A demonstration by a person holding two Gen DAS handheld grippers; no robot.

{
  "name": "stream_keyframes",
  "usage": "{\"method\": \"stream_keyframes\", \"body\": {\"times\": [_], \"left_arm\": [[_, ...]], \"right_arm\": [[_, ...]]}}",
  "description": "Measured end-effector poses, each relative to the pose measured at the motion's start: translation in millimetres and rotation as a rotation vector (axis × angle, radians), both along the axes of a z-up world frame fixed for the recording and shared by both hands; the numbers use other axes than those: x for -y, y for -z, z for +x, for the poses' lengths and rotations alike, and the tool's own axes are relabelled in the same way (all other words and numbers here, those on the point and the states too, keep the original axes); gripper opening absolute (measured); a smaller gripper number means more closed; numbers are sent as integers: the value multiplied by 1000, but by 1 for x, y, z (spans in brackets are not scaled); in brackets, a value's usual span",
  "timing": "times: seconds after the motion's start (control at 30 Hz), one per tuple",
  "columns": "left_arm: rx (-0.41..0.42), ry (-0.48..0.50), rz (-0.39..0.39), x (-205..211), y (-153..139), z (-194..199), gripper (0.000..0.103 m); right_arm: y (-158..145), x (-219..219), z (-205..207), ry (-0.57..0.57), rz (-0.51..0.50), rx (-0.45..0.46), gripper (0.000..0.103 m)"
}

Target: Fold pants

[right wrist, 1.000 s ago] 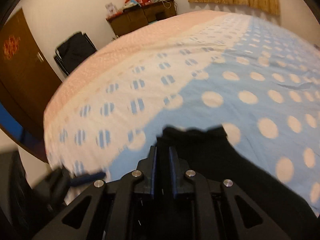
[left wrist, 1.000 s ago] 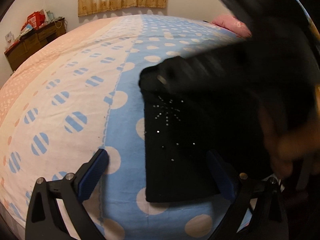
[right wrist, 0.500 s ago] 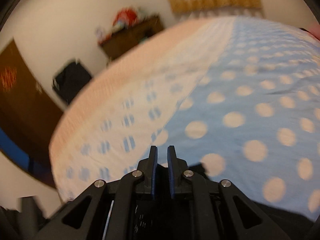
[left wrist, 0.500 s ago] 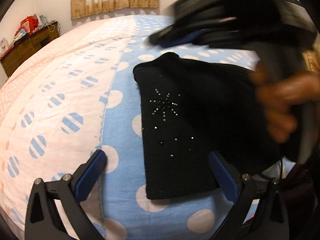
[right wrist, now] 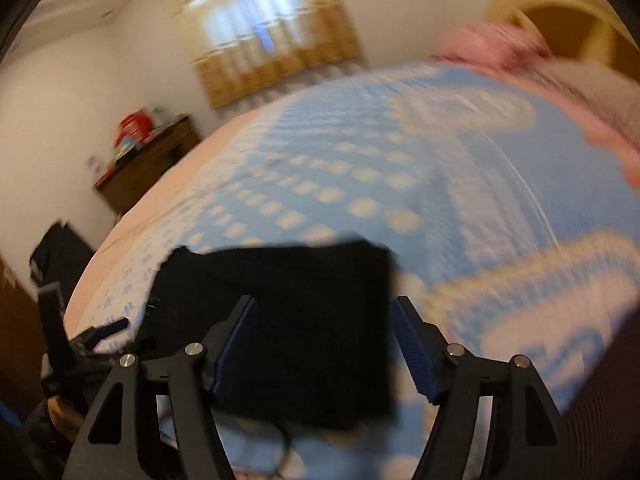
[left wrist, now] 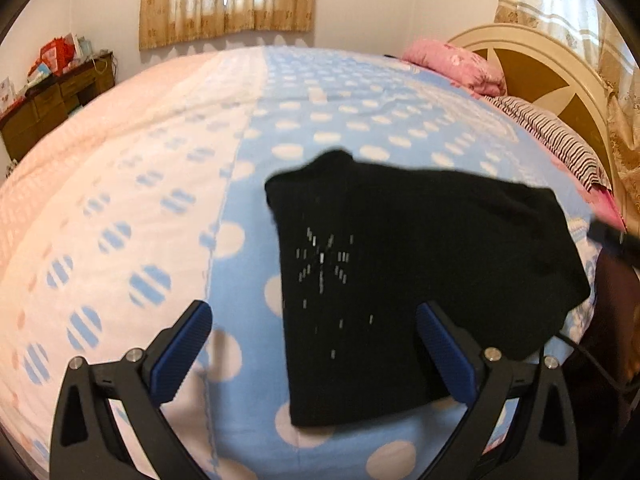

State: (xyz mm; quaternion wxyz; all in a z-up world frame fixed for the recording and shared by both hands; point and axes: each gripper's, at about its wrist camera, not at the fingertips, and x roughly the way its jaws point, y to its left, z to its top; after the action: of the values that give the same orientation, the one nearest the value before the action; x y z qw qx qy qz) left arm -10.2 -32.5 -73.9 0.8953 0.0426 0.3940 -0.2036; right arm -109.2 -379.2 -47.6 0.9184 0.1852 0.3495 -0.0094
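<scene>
Black pants (left wrist: pixel 400 272) with a small rhinestone star lie folded in a flat stack on the blue dotted bed cover (left wrist: pixel 160 200). My left gripper (left wrist: pixel 312 316) hovers open over the stack's near left corner, its blue pads apart and touching nothing. In the blurred right wrist view my right gripper (right wrist: pixel 325 306) has its jaws opening. The pants (right wrist: pixel 288 308) show behind and between its fingers, but the pads do not press on the cloth. The left gripper (right wrist: pixel 80 340) shows at that view's left edge.
A pink pillow (left wrist: pixel 452 64) and a striped pillow (left wrist: pixel 560 140) lie by the cream headboard (left wrist: pixel 540 64) at the right. A wooden desk (left wrist: pixel 52 96) stands at the far left wall, and a black chair (right wrist: pixel 60 252) stands beside the bed.
The right gripper, shut on the pants' edge, carried the fold across, let go and swung off to the right with its jaws parting. The pants now lie folded over. My left gripper stayed open.
</scene>
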Motion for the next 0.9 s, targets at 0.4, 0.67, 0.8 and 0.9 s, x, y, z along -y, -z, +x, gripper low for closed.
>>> {"method": "stream_keyframes", "body": {"times": [0.4,0.67,0.8,0.9], "left_arm": [[-80,-103,-61,10,14,38,103],[-59,-115,-30,15,16,35,103],[-57,-120,-18,15,17,33,103],[-53,-121,2,19,18,34,103]], "right_arm": [[44,3,26,80,93,-78,70],[51,-16,28,11,99,-77,70],[53,-30,29,-6,73,-99,70],[56,-22,28,1,137,-88,70]]}}
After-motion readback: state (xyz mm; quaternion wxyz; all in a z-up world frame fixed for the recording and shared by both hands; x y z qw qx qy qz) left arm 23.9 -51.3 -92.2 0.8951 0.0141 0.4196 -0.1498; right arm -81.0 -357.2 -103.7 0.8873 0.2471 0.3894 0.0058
